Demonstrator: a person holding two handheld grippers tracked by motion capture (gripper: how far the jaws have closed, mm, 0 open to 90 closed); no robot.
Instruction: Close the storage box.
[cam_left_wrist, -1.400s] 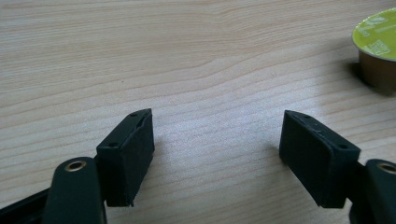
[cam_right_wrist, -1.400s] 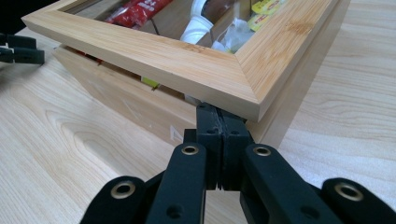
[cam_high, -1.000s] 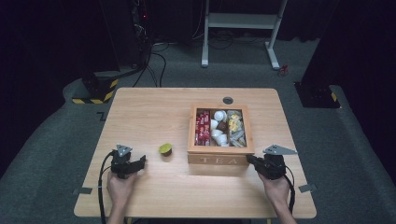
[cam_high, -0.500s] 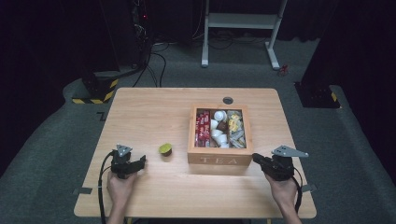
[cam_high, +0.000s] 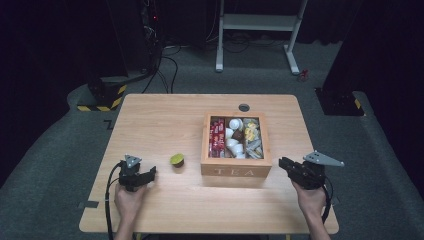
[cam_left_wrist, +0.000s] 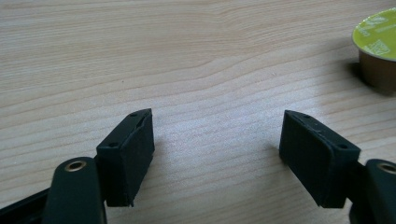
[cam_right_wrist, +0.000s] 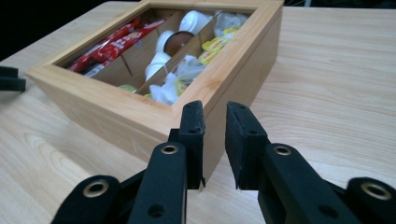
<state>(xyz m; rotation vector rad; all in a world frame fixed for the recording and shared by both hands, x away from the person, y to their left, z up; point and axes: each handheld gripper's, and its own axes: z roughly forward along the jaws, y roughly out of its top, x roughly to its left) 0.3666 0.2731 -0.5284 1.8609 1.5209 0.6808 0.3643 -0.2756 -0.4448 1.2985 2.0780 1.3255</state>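
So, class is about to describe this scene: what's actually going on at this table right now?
A person sits at a wooden table with a two-jaw gripper in each hand. The left gripper rests on the table, jaws wide open and empty, beside a green-lidded capsule. The right gripper sits just right of the wooden tea box, jaws nearly closed with a narrow gap, gripping nothing. The box holds red sachets, white pods and yellow packets. Nothing is being held yet.

Your left gripper and right gripper are black, each topped by a grey three-cornered plate, trailing a black cable; brass-ringed screw holes dot the matte jaws.
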